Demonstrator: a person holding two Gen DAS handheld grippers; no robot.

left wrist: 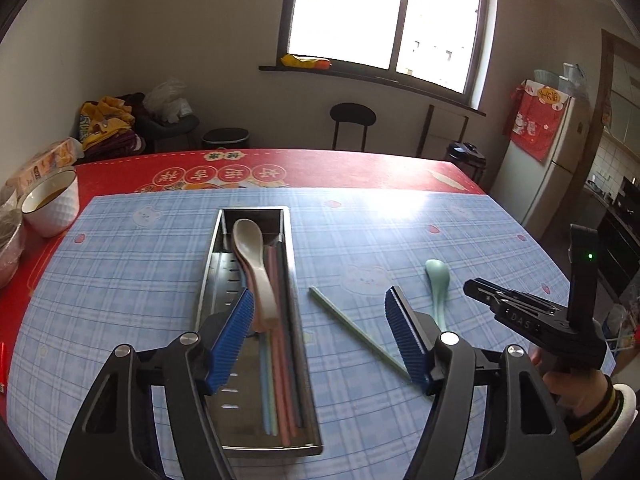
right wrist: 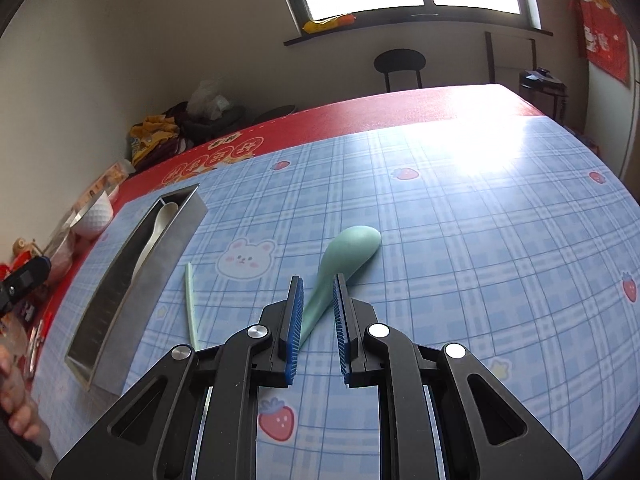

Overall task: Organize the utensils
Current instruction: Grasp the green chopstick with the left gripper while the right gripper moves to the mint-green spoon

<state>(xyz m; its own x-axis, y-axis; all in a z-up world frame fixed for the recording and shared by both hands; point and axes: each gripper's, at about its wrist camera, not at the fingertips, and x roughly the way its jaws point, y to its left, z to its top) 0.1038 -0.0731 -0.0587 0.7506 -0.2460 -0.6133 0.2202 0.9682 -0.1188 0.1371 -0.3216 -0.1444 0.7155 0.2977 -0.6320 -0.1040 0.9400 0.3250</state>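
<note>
We held our right gripper partly open, its blue pads either side of the green spoon's handle; whether they touched, we couldn't tell. Our left gripper stood wide open, empty.

Tray lies lengthwise on the counter, left of centre. In the tray: 1 spoon, bowl toward the far end, resting on several chopsticks laid along the tray's right side. On the counter, right of the tray: 1 loose chopstick, lying diagonally; farther right, a second spoon, apart from the chopstick. Bowl stands at the counter's far left edge, well apart from the tray.
</note>
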